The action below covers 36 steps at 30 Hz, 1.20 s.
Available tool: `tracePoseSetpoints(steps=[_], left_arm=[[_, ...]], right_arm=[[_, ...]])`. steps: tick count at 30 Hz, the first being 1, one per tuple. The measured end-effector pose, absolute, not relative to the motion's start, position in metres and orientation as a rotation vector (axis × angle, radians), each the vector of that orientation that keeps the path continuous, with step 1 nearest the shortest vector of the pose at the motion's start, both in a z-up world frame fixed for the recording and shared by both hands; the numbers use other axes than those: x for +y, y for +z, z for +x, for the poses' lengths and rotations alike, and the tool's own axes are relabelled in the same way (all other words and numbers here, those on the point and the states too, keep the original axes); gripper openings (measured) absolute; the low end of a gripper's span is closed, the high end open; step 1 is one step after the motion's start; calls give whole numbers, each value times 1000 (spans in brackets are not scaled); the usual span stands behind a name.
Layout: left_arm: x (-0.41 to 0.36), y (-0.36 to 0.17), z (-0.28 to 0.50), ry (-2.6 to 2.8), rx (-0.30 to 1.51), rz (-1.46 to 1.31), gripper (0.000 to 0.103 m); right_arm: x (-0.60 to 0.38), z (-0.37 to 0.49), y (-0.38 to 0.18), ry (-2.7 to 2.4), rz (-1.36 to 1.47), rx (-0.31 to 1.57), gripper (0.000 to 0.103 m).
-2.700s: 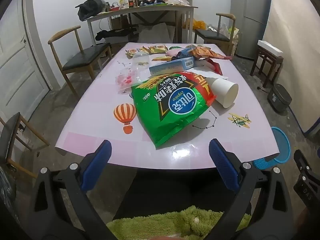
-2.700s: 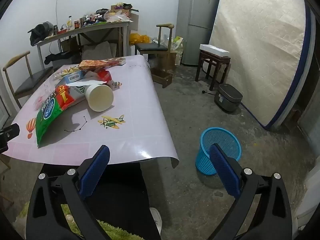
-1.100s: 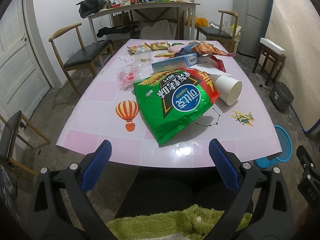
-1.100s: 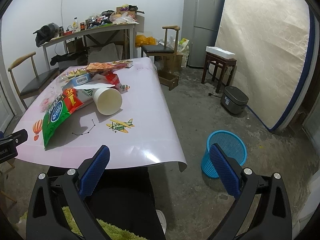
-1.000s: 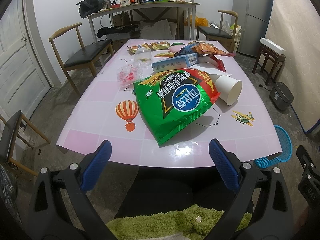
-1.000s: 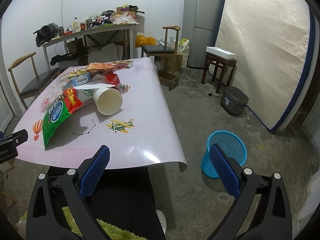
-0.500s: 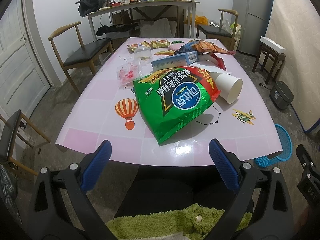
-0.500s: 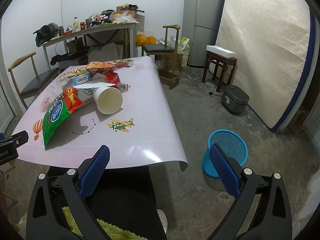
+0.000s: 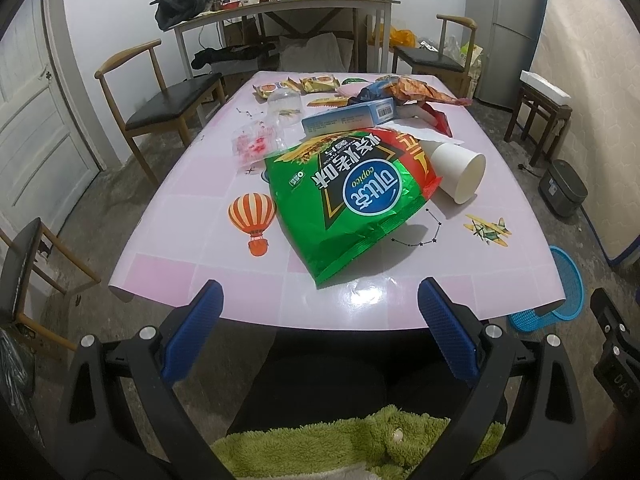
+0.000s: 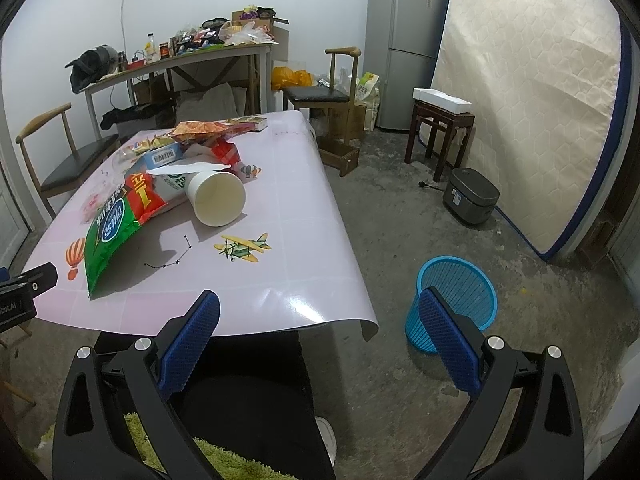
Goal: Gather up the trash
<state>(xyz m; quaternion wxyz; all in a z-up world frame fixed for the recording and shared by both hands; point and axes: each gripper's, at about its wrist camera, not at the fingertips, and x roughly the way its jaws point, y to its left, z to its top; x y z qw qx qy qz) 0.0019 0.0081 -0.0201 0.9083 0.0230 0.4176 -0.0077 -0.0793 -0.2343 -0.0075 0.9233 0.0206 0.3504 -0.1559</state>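
Observation:
A big green and red snack bag (image 9: 352, 196) lies on the pink table (image 9: 192, 232), nearest the front edge. A white paper cup (image 9: 458, 172) lies on its side just right of the bag, mouth toward me. Behind them sit a blue box (image 9: 348, 117), a clear bottle (image 9: 285, 106) and several small wrappers. In the right wrist view the bag (image 10: 116, 220) and cup (image 10: 216, 198) are at the left. A blue mesh bin (image 10: 456, 300) stands on the floor right of the table. My left gripper (image 9: 319, 298) and right gripper (image 10: 319, 308) are both open and hold nothing, short of the table's front edge.
Wooden chairs (image 9: 160, 96) stand to the left and at the far end of the table. A cluttered side table (image 9: 280, 4) lines the back wall. A mattress (image 10: 532, 112), fridge (image 10: 404, 40), stool (image 10: 440, 128) and grey cooker (image 10: 472, 196) are at the right. Dark trousers and a green rug lie below the grippers.
Both views have shifted only slightly; the table sits a little closer. Nothing was taken hold of and both grippers stayed open.

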Motion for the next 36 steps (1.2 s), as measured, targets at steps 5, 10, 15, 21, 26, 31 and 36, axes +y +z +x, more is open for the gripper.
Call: tracePoseSetpoints(steps=[5, 10, 15, 21, 26, 31, 36], left_arm=[[5, -21, 4, -17, 876, 49, 94], [5, -21, 3, -17, 879, 48, 94], [4, -22, 1, -19, 890, 48, 94], [7, -23, 6, -19, 899, 39, 94], [16, -18, 19, -5, 880, 26, 94], [48, 2, 42, 25, 811, -36, 94], [95, 13, 82, -9, 745, -126, 94]], right_arm=[[-233, -79, -11, -322, 41, 724, 97], [-234, -78, -12, -322, 41, 725, 97], [-235, -78, -13, -322, 42, 727, 97], [-234, -77, -15, -324, 45, 728, 97], [-236, -66, -17, -320, 60, 731, 97], [-236, -51, -9, -290, 79, 682, 97], [-240, -30, -9, -261, 104, 652, 97]])
